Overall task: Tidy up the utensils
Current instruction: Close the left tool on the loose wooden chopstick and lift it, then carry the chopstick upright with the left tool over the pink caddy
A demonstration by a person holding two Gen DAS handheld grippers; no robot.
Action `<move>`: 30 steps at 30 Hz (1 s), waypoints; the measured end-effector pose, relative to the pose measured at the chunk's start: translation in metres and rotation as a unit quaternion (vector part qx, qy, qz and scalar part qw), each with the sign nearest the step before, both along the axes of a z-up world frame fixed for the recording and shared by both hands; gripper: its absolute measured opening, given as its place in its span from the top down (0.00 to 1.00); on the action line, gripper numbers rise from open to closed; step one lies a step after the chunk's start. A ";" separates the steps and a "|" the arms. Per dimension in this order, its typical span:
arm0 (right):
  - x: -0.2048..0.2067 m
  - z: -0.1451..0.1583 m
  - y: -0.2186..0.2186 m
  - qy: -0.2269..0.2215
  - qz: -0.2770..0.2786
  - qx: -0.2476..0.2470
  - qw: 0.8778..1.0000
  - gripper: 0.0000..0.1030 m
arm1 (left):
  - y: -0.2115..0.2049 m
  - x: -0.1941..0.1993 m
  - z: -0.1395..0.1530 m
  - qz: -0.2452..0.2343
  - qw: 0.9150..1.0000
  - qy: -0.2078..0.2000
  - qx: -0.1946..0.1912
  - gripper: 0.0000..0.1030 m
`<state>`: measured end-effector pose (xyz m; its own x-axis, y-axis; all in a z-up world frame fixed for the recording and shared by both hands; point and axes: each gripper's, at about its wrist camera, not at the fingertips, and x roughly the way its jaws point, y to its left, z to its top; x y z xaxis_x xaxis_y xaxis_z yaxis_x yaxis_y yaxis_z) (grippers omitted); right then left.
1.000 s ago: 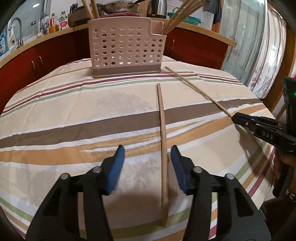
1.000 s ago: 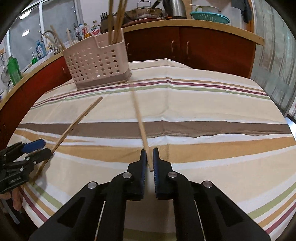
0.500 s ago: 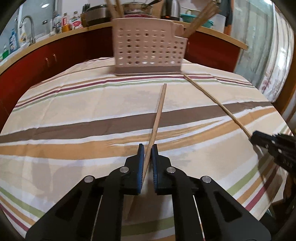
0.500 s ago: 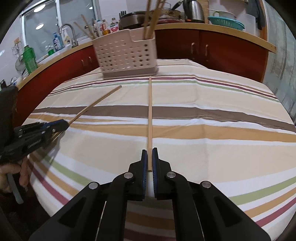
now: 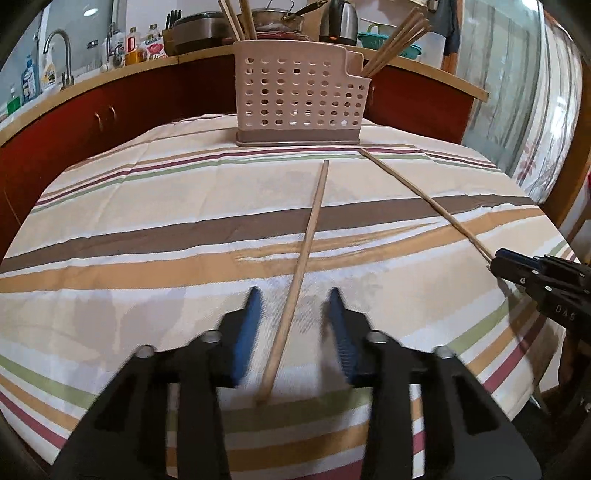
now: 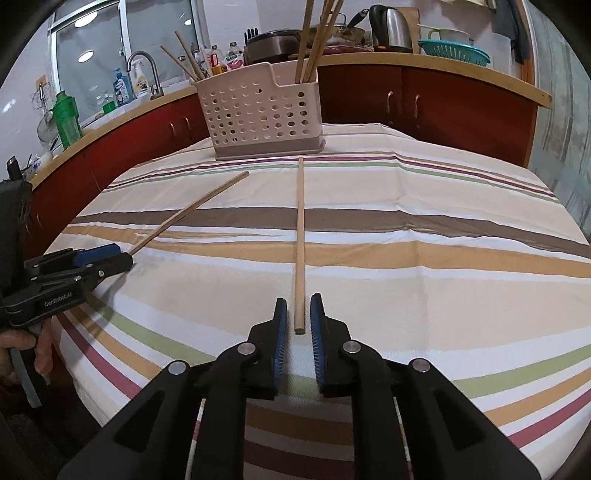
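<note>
Two wooden chopsticks lie on the striped tablecloth (image 5: 147, 206), both pointing toward the pink perforated utensil holder (image 5: 299, 99) at the table's far side. The holder (image 6: 258, 114) has several chopsticks standing in it. One chopstick (image 5: 306, 243) lies between the parted pads of my left gripper (image 5: 294, 295), whose jaws are opening without touching it. The near end of the other chopstick (image 6: 300, 240) sits between the tips of my right gripper (image 6: 298, 301); its jaws are opening too, with a small gap on each side. Each view shows the other gripper at the side, the right gripper (image 5: 496, 258) and the left gripper (image 6: 118, 254).
Red cabinets under a wooden counter (image 6: 443, 70) curve behind the table, with a tap (image 6: 142, 62), bottles, a kettle (image 6: 391, 29) and a teal colander (image 6: 458, 51) on it. A curtain (image 5: 517, 92) hangs on the right. The table's near edge runs just under both grippers.
The left gripper closed on its chopstick half a second ago and has now let go. The right gripper, shut on its chopstick before, has parted its jaws. Both chopsticks now lie aimed at the holder.
</note>
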<state>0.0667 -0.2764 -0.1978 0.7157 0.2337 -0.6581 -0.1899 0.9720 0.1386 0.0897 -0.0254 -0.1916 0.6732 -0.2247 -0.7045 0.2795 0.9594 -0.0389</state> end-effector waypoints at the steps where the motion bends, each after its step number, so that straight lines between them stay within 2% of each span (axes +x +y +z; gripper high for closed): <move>1: -0.001 0.000 0.000 -0.002 0.000 0.000 1.000 0.86 | 0.001 -0.001 0.000 0.000 1.000 -0.002 0.000 0.79; 4: -0.002 -0.001 0.000 -0.008 0.001 -0.003 1.000 0.87 | 0.006 -0.003 -0.001 0.001 1.000 -0.006 -0.003 0.92; 6: -0.003 -0.002 0.001 -0.009 0.004 0.000 1.000 0.93 | 0.006 -0.004 -0.001 -0.004 1.000 -0.008 -0.003 0.92; 12: -0.008 0.006 0.002 -0.018 0.002 -0.003 1.000 0.94 | 0.010 -0.008 0.008 -0.006 1.000 -0.018 -0.010 0.93; 21: -0.021 0.041 -0.001 -0.066 -0.009 0.004 0.998 0.94 | 0.015 -0.018 0.048 -0.002 0.997 -0.074 -0.022 0.93; 30: -0.030 0.086 -0.010 -0.127 -0.018 0.012 0.992 0.94 | 0.020 -0.031 0.101 0.005 0.988 -0.149 -0.042 0.94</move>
<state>0.0369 -0.2861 -0.1121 0.8661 0.2176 -0.4501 -0.1861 0.9759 0.1137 0.0587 -0.0056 -0.0902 0.8502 -0.2653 -0.4547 0.2801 0.9593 -0.0360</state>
